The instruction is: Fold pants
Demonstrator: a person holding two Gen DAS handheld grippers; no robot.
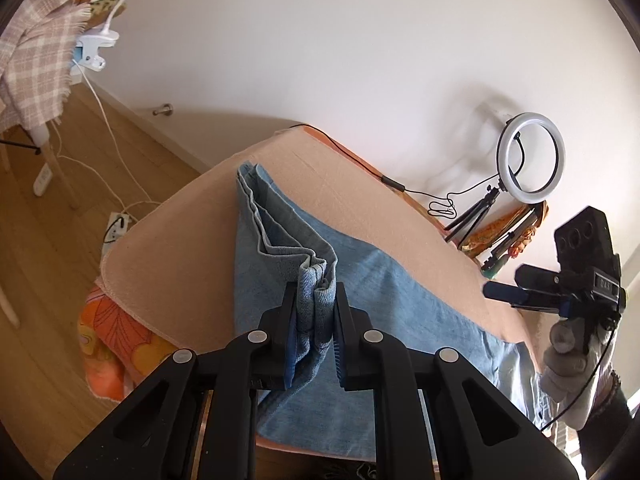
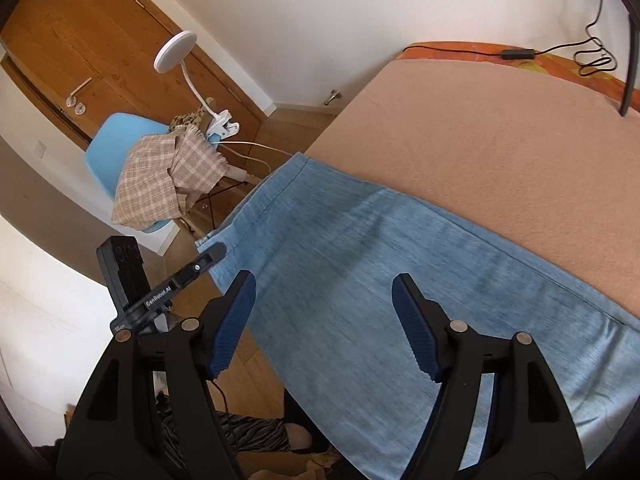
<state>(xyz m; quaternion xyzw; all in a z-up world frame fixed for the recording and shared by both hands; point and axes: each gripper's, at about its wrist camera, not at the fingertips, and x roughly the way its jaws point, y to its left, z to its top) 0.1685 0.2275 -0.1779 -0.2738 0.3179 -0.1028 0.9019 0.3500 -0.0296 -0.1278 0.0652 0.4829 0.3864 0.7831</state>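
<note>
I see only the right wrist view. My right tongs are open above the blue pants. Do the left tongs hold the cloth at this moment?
Observer: Yes. The left tongs are shut on a bunched edge of the pants, raised above the flat part.
Operator: Is the raised part one layer only?
Observer: No. Several layers show, pressed together in ridges that run away from the tongs.
Operator: What stands behind the blanket on that side?
Observer: A ring light on a small tripod, past the far edge of the blanket.
</note>
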